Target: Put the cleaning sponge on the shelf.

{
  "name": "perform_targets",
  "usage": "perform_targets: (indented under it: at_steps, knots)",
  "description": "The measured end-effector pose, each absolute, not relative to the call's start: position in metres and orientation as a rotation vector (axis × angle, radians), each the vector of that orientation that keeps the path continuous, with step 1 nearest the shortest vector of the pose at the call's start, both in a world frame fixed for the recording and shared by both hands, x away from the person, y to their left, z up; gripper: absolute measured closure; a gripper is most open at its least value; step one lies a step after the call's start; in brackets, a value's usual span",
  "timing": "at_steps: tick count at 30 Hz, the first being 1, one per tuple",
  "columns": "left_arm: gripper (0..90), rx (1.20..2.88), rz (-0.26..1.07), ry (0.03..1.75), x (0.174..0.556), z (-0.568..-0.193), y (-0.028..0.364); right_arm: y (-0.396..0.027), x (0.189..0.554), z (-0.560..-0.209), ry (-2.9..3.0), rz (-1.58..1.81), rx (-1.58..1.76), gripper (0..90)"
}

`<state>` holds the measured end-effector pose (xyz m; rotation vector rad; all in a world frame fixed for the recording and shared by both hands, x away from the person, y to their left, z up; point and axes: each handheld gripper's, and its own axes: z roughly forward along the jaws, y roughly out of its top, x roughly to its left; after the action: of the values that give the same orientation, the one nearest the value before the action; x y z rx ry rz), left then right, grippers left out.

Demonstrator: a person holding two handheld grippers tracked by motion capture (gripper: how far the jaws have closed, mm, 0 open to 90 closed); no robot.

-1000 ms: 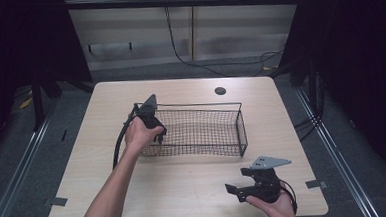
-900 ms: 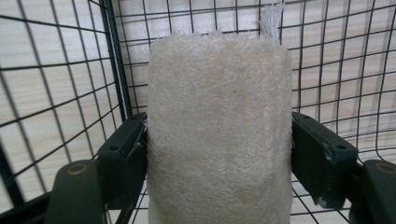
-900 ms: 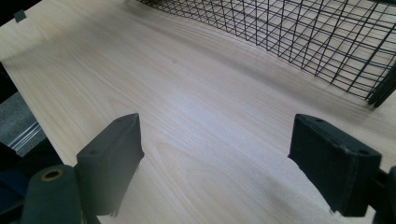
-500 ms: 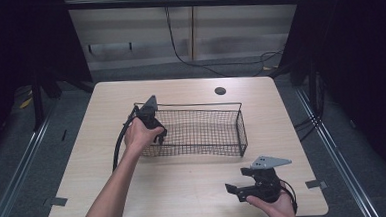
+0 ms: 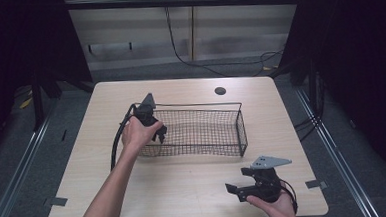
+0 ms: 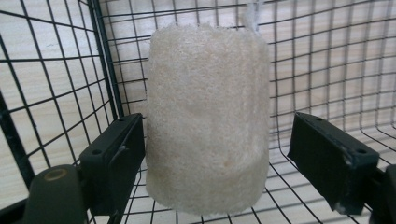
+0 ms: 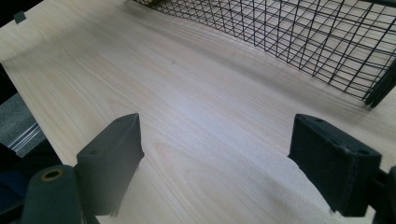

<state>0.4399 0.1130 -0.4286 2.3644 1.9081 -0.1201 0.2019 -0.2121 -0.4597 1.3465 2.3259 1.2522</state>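
A cream, rough-textured sponge cylinder (image 6: 208, 116) stands upright in the left end of a black wire basket (image 5: 201, 106), close to its corner wall (image 6: 56, 93). My left gripper (image 5: 157, 133) reaches into that end, and in the left gripper view it (image 6: 222, 135) is open around the cylinder: one jaw touches its side, the other stands clear with a gap. My right gripper (image 5: 240, 181) is held over the table's front right, open with nothing between its jaws (image 7: 223, 137). The basket (image 7: 299, 32) lies ahead of it.
The basket sits mid-table on a light wooden table (image 5: 185, 189). A round dark grommet (image 5: 220, 91) lies near the far edge. The left gripper's cable (image 5: 116, 142) loops beside the basket's left end. Dark floor and metal rails surround the table.
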Motion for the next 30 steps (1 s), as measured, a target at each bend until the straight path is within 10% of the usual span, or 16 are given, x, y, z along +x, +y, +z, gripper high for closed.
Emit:
perform_targets:
  at_steps: [30]
  knots:
    - [19.1, 2.266, -0.185, 1.514, 0.423, -0.383, 0.156, -0.214, 0.203, -0.46, 2.315, 1.252, 1.349, 16.7]
